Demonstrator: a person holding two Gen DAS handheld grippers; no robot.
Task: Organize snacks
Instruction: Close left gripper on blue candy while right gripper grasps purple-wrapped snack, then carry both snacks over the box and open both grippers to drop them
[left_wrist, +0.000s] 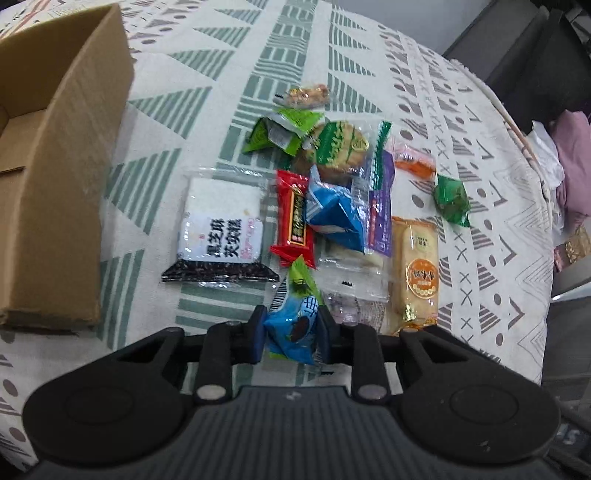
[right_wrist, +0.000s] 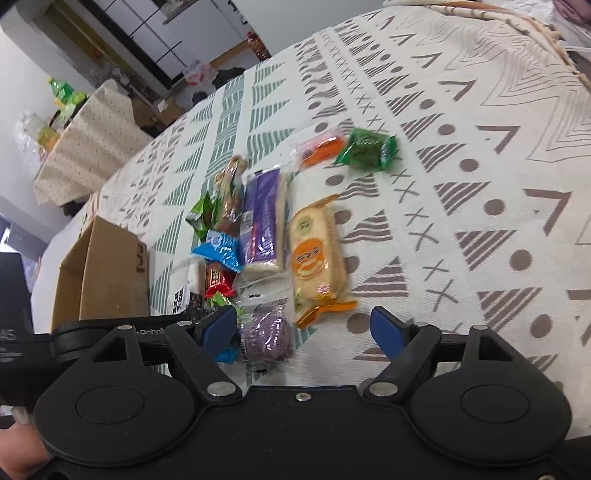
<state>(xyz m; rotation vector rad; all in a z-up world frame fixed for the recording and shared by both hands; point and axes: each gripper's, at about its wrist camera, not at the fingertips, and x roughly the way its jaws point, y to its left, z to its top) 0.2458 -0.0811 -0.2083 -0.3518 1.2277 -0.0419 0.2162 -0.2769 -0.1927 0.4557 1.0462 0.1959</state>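
I'm working over a table under a patterned cloth (left_wrist: 229, 55), with an open cardboard box (left_wrist: 55, 192) standing toward its left edge in the left wrist view and so far nothing visible inside the part I can see. The snacks lie in a loose heap near the middle of the cloth, just right of the box. Largest among them is the black-and-white sesame packet (left_wrist: 221, 236), nearest the box; at the heap's right side lies the long orange-labelled rice cracker pack (right_wrist: 317, 254), beside the purple pack (right_wrist: 260, 225). Smaller pieces, a red bar (left_wrist: 294, 221) and a dark green candy (left_wrist: 451, 199), sit around them, the candy apart toward the right edge.

My left gripper (left_wrist: 291, 334) is clamped on the small blue wrapped snack (left_wrist: 293, 325) at the near end of the heap, both pads pressing its crinkled wrapper. My right gripper (right_wrist: 304, 328) stands wide apart with nothing pinched; the round purple snack (right_wrist: 267, 332) and the cracker pack's orange tail lie in front of its gap.

I judge this the pick-up step for the first item. Next I'd lift the blue snack clear without dragging its neighbours, carry it left over the box wall and let go inside, while the right lines up on the purple snack
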